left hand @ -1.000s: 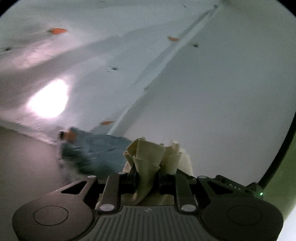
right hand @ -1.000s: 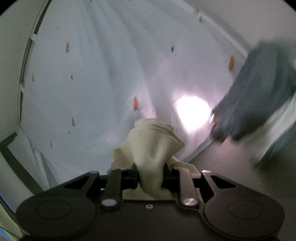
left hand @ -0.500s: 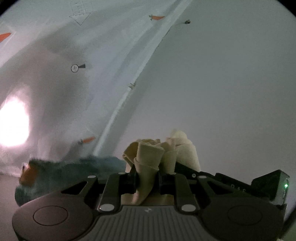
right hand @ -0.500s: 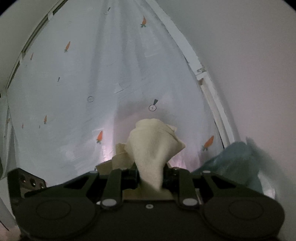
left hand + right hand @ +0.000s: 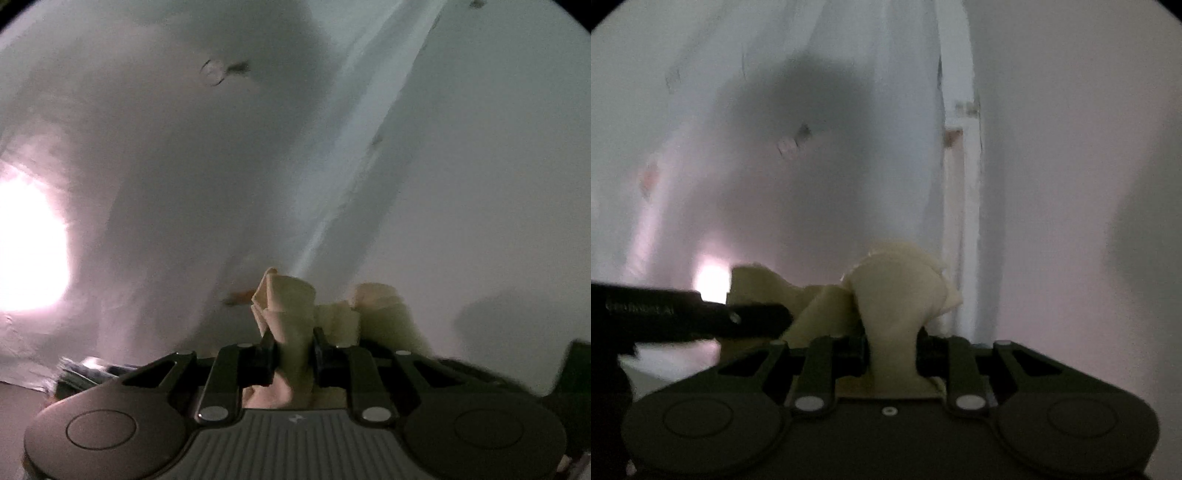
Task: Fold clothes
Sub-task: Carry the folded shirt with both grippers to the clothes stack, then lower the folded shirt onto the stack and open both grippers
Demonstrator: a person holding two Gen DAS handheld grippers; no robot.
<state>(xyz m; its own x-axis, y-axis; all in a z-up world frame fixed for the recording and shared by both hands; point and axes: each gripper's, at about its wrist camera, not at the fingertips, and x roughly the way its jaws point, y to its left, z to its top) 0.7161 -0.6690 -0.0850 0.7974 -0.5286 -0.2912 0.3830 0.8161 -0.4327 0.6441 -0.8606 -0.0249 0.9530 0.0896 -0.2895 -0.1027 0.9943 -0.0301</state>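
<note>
My left gripper is shut on a bunched fold of a cream-coloured garment, which sticks up between its fingers. My right gripper is shut on another bunch of the same cream garment. Both are raised and point at a white curtain with small carrot prints, also shown in the right wrist view. The left gripper's dark body shows at the left of the right wrist view, close beside the cloth. The rest of the garment hangs out of sight.
A plain white wall fills the right side of both views. A bright light glows through the curtain at the left. A blue-grey pile of clothes peeks out at the lower left of the left wrist view.
Both grippers have swung upward and closer together with the cream garment still held. The blue clothes pile has dropped almost out of view. The left gripper now shows in the right wrist view.
</note>
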